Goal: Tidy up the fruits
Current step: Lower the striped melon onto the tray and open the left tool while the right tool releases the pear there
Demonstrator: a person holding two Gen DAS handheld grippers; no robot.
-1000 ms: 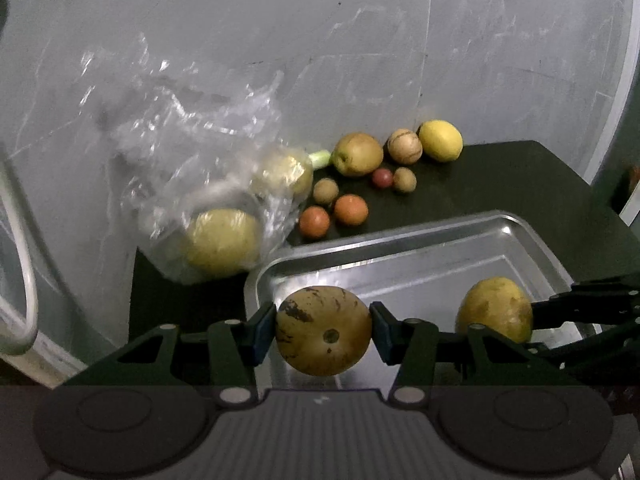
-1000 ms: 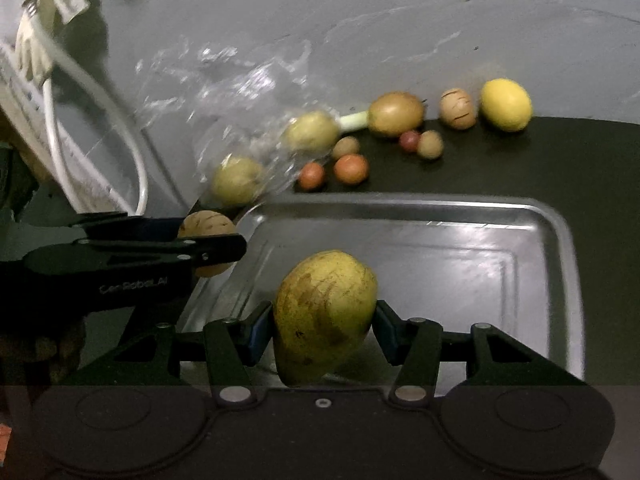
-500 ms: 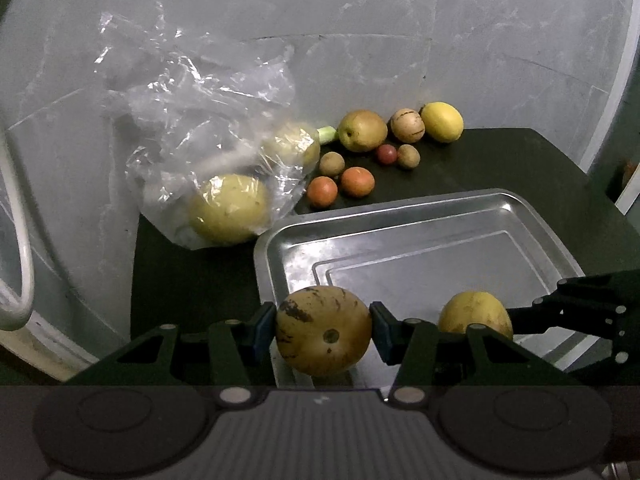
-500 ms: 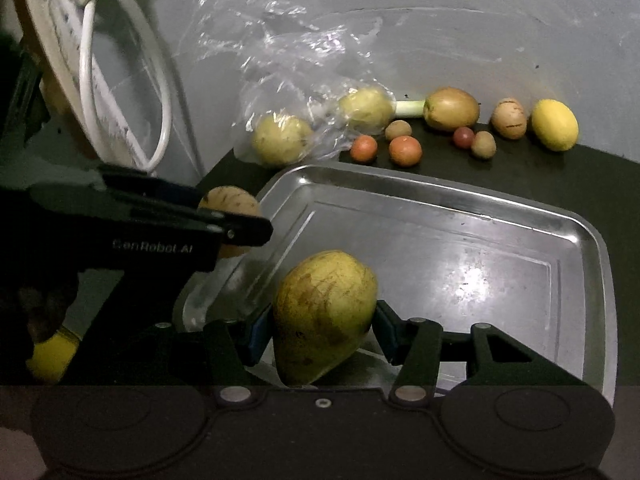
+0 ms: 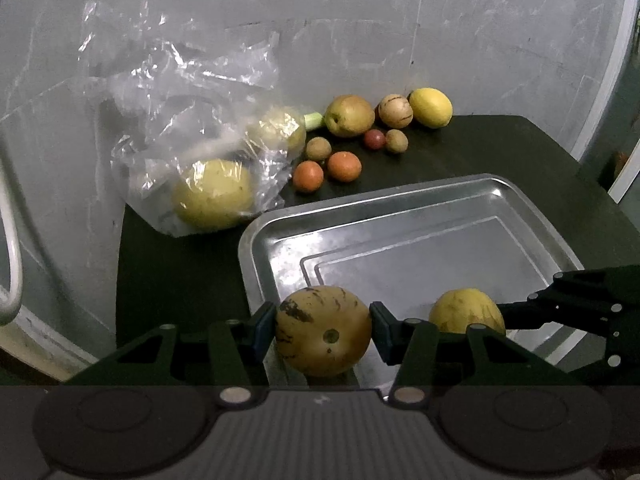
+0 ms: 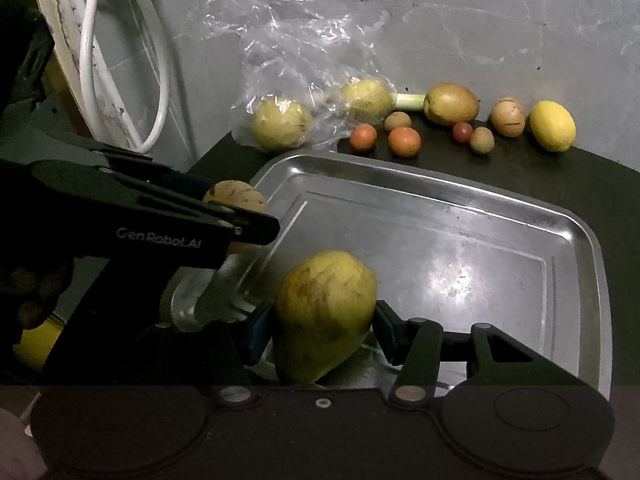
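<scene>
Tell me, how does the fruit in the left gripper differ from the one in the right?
The striped round fruit in the left gripper is rounder and browner with dark streaks; the yellow-green fruit in the right gripper is longer, tapering to a point. Both are clamped over the metal tray.

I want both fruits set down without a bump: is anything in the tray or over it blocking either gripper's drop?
Nothing visible blocks them. The metal tray is bare inside. The left hand-held gripper holds a striped round fruit at the near left rim; the right hand-held gripper holds a yellow-green fruit beside it, apart.
</scene>
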